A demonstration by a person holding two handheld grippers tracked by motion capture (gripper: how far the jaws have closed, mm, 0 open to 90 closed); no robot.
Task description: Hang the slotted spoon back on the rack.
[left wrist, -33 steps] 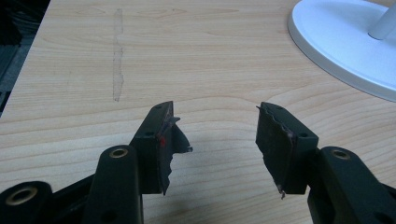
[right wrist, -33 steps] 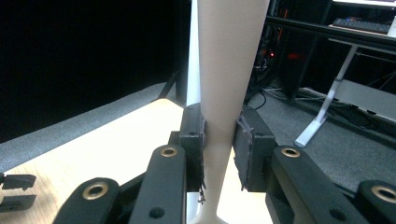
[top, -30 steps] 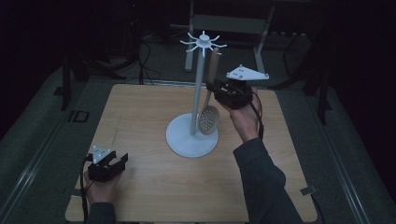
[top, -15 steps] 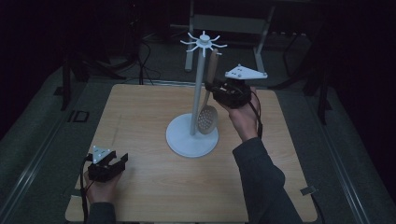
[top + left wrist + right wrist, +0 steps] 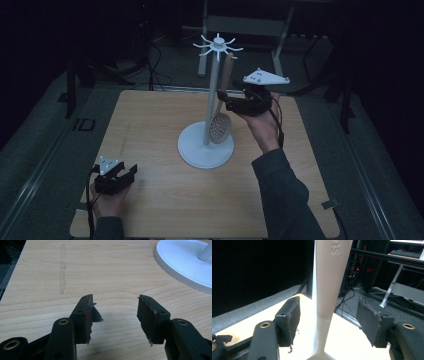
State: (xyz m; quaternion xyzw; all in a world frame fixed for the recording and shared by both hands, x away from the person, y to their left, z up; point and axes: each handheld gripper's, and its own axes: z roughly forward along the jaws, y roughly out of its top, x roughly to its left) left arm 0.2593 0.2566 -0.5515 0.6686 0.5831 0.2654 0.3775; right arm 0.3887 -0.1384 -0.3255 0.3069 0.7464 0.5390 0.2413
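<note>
So the job here looks like hanging a skimmer (image 5: 220,120) on the white rack (image 5: 211,100), and I'd say we're right at the letting-go step. The right gripper (image 5: 226,100) has its jaws apart, they've just been opening, and in the right gripper view the skimmer's pale handle (image 5: 329,290) runs up between the pads (image 5: 292,317) with a gap on both sides, so nothing's pinching it. From above, the skimmer seems to hang off one of the hooks (image 5: 218,46) at the top of the rack, bowl down, just above the base (image 5: 197,150), right beside the pole. Can't quite make out the hook catching the handle's end, it's too small. Next move, I reckon, is backing the right gripper straight off without nudging the handle, since a bump could knock it loose. The left gripper (image 5: 122,175) sits low at the near left of the table (image 5: 150,115), jaws spread, nothing in them. The table is light wood with a faint streak (image 5: 62,270) on it. The room's dark, grey floor all round, cables (image 5: 155,60) and a metal frame (image 5: 245,25) at the back.
</note>
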